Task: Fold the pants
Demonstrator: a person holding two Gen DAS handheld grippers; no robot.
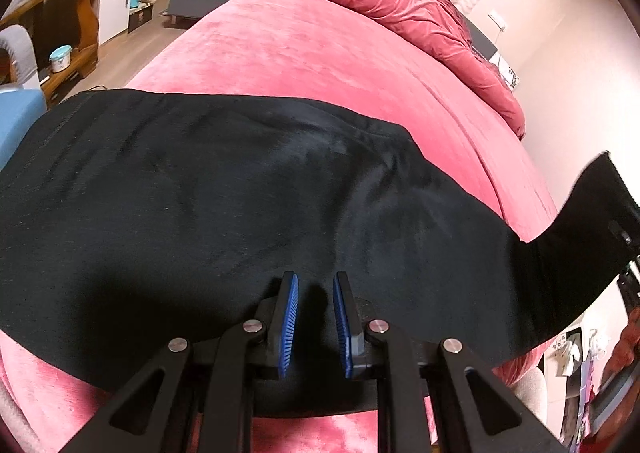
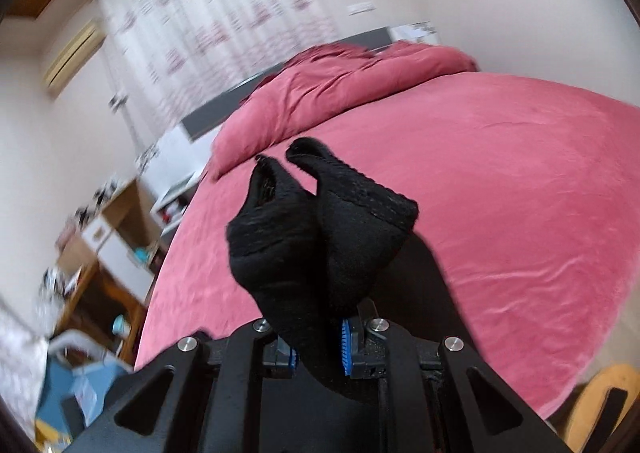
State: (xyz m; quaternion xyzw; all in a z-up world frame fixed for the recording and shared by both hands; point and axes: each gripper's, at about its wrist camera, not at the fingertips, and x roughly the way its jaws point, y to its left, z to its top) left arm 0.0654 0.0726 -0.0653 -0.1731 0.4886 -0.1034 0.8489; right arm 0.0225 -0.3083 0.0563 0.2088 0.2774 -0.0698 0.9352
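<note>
The black pants [image 1: 208, 189] lie spread across the pink bed [image 1: 304, 53], with one end lifted off to my right. My left gripper [image 1: 315, 285] hovers over the near edge of the cloth, its blue-padded fingers [image 1: 289, 317] a narrow gap apart and holding nothing. My right gripper [image 2: 320, 341] is clamped on the bunched cuffs of the pants [image 2: 320, 237], which stand up above the bed [image 2: 500, 193]. A crumpled pink duvet [image 1: 420, 25] sits at the far end.
</note>
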